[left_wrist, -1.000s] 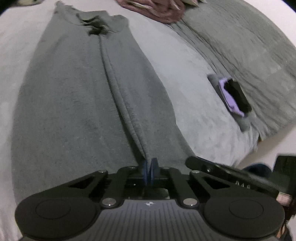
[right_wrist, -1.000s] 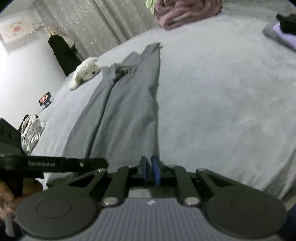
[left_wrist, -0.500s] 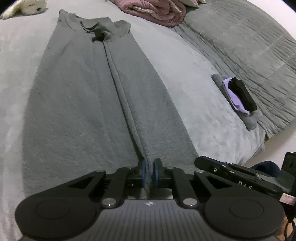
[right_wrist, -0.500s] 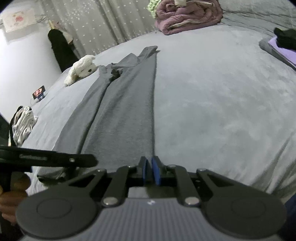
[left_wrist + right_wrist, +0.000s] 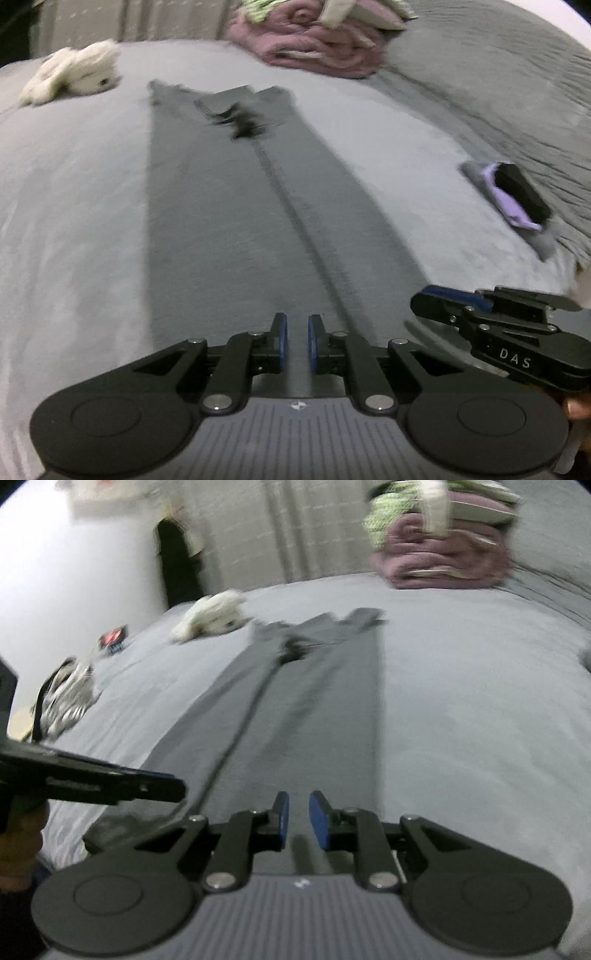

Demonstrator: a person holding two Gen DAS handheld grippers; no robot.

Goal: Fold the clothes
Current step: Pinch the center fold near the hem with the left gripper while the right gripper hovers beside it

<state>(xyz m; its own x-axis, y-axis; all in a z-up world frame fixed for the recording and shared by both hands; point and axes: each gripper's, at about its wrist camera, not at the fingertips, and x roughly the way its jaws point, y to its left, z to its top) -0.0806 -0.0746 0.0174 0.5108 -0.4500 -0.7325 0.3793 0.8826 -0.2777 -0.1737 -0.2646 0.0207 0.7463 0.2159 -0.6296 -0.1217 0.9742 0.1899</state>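
Grey garment (image 5: 236, 229) laid flat and lengthwise on the bed (image 5: 74, 206), running from 6 o'clock toward 12 o'clock in both views, both sides already folded inward to meet along a central seam; collar end farthest away, near the white soft toy (image 5: 70, 75) at 11 o'clock. Left gripper (image 5: 295, 341) at 6 o'clock over the near hem, blue pads a small gap apart and pressing on nothing, jaws just opened, grey fabric visible beneath the gap but not pinched. Right gripper (image 5: 299, 819) likewise at 6 o'clock over the near hem in its own view, pads parted, jaws just opening, no cloth caught between them; seen also at 4 o'clock in the left view, just beside the garment's right edge. Finished pile of small folded items (image 5: 517, 199) at 3 o'clock, well apart from the garment; rolled pink blanket (image 5: 314, 44) at 12 o'clock. Judged progress: lengthwise folds done and hem released; crosswise folding from hem toward collar not yet done, then transfer to the pile. Heavy motion blur; fine creases impossible to tell.
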